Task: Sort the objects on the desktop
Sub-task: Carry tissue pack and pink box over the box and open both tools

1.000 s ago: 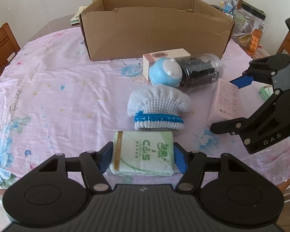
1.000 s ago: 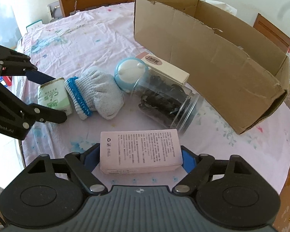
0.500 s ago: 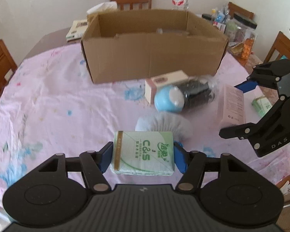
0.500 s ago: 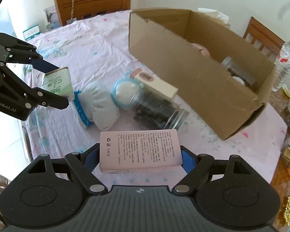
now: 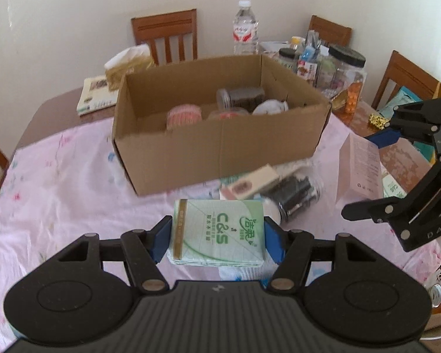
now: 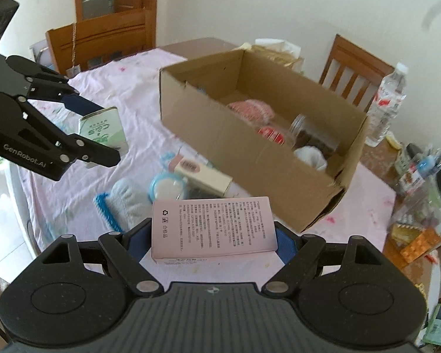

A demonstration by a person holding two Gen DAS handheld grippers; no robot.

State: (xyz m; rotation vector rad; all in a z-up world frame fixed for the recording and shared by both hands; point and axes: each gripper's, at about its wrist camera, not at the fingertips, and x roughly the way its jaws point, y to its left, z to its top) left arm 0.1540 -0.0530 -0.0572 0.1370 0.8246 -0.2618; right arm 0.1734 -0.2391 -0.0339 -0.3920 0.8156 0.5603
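Tissue pack (image 5: 217,232) pinched in left tongs (image 5: 217,236), pink box (image 6: 213,229) clamped in right tongs (image 6: 213,239); only the right view shows the knit glove (image 6: 123,203) on the bench (image 6: 138,94).

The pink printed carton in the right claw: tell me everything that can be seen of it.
The flat, pale pink rectangular cardboard carton lies crosswise in the right claw, pinched at its two short ends by the blue pads. Its upper face carries dense small dark print and a recycling mark at the left. It looks closed and undented. It is held in the air above the pink floral tablecloth, short of the open brown cardboard box. The left view shows it tilted; nothing but the pads touches it.
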